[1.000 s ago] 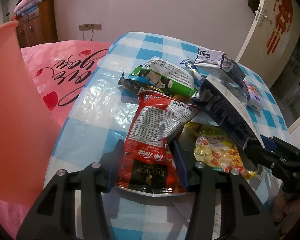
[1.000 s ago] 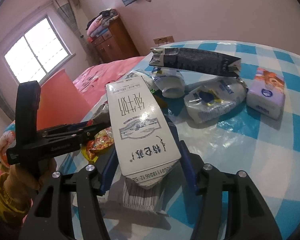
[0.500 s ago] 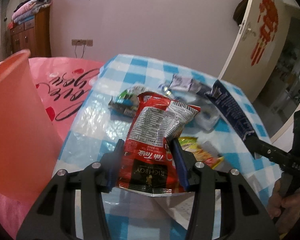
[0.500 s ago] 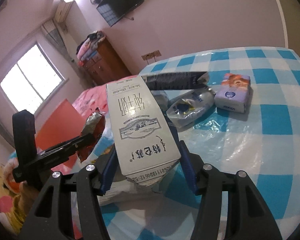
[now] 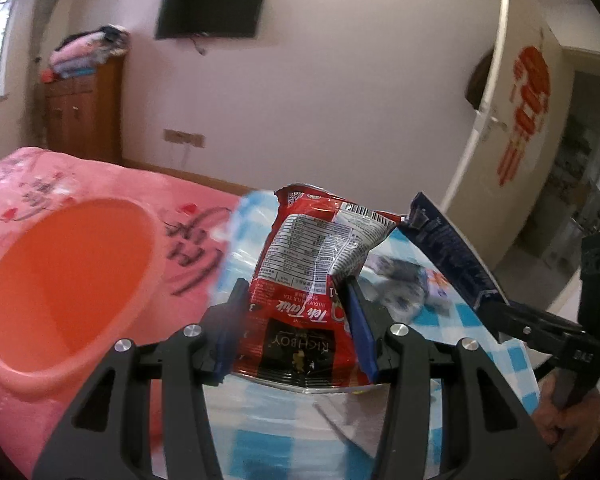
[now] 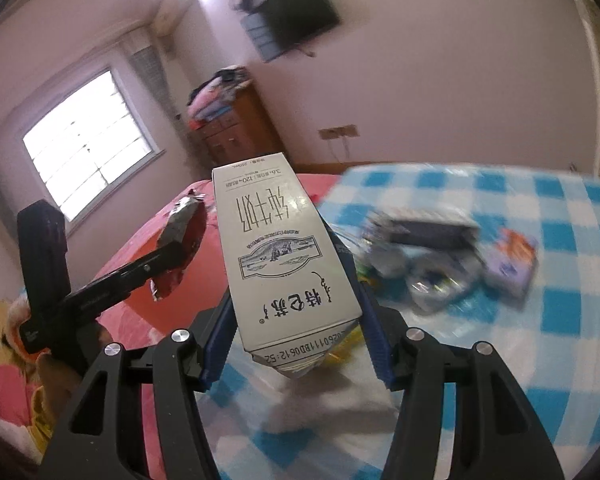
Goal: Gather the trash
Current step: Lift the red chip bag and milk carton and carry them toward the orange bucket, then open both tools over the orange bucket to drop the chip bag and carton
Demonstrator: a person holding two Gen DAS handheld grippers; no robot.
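My left gripper (image 5: 296,320) is shut on a red tea snack bag (image 5: 312,276) and holds it raised above the table. An orange bin (image 5: 60,280) stands to its left, opening in view. My right gripper (image 6: 296,320) is shut on a white milk carton (image 6: 276,248), also lifted. The carton shows dark blue in the left wrist view (image 5: 448,256), with the right gripper at the right edge. The left gripper and red bag (image 6: 180,240) show at the left of the right wrist view.
Several blurred wrappers and a tissue pack (image 6: 508,264) lie on the blue checked tablecloth (image 6: 560,320). A pink bedspread (image 5: 32,184) lies behind the bin. A wooden cabinet (image 5: 84,116), a wall TV (image 5: 212,8) and a door (image 5: 512,120) stand farther off.
Both grippers have lifted their items up and away from the table. The left view has swung so the bin's opening now shows; the trash pile has dropped out of sight.
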